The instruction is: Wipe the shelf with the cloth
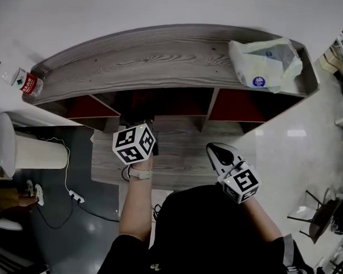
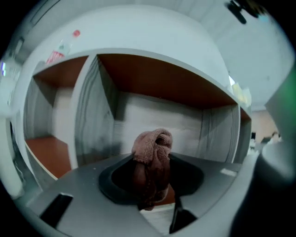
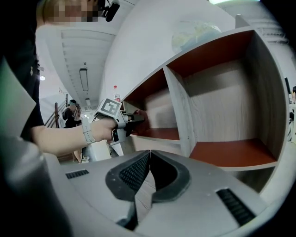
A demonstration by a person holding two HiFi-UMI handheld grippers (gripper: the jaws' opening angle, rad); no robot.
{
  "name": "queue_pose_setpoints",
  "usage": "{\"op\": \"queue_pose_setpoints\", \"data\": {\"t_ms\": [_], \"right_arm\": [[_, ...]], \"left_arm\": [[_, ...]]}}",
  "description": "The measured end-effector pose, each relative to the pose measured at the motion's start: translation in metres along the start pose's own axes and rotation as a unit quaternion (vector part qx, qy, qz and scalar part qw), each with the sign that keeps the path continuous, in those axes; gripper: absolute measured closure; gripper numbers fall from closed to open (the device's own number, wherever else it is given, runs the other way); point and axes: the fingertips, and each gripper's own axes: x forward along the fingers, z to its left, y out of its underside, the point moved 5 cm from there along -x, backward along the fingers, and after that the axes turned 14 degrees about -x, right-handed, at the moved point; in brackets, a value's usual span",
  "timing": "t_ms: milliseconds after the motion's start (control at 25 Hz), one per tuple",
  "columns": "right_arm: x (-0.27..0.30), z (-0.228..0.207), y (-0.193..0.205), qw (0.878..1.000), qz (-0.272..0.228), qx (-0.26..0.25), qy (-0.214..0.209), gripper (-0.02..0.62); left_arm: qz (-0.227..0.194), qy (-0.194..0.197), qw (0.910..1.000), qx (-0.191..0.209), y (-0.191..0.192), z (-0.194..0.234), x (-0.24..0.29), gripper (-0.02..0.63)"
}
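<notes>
Left hand-held gripper [image 2: 151, 183] clamping cloth [image 2: 152, 146], cloth hidden in head view

In the head view the shelf [image 1: 163, 59] hides the cloth [image 2: 152, 148] — entirely.

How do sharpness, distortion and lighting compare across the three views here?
Head view: sharp, but the fisheye bows the shelf top into an arc, and its compartments sit in shadow. Left gripper view: soft and hazy, even the cloth, with dark corners. Right gripper view: crisper, edges curved.
</notes>
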Motion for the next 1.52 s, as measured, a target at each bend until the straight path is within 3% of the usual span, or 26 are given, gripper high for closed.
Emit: {"op": "queue_pose_setpoints", "data": {"t_ms": [120, 240, 360, 480, 600, 840, 1080, 1280, 1520], "right_arm": [[0.008, 0.008, -0.003, 1.0, -0.003, -0.001, -0.009, 0.598], [0.013, 0.012, -0.003, 1.0, -0.005, 0.002, -0.009, 0.598], [0.017, 0.014, -0.002, 1.0, -0.005, 0.005, -0.007, 0.598], [0.019, 0.016, -0.007, 1.0, -0.007, 0.015, -0.001, 0.598], [0.018, 0.016, -0.004, 1.0, -0.001, 0.011, -0.003, 0.598], [0.015, 0.007, -0.001, 1.0, 0.0, 0.016, 0.003, 0.598], [0.016, 0.001, 0.002, 1.0, -0.006, 0.016, -0.001, 0.598], [0.015, -0.006, 0.002, 1.0, -0.001, 0.015, -0.01, 0.598], [0.014, -0.016, 0.003, 1.0, -0.004, 0.019, -0.001, 0.598]], "left_arm": [[0.002, -0.047, 0.9969, 0.063, -0.005, 0.017, -0.007, 0.443], [0.003, -0.091, 0.988, 0.125, -0.011, 0.031, -0.01, 0.443], [0.005, -0.117, 0.9741, 0.194, -0.012, 0.037, -0.009, 0.443], [-0.001, -0.138, 0.9547, 0.263, -0.009, 0.037, -0.005, 0.442], [-0.015, -0.16, 0.9391, 0.304, -0.014, 0.034, -0.005, 0.443], [-0.076, -0.162, 0.9399, 0.291, -0.042, 0.022, -0.016, 0.443], [-0.136, -0.181, 0.934, 0.276, -0.085, 0.003, -0.033, 0.442], [-0.143, -0.189, 0.9353, 0.263, -0.087, 0.003, -0.025, 0.443], [-0.115, -0.185, 0.9518, 0.216, -0.075, 0.007, 0.003, 0.442]]}}
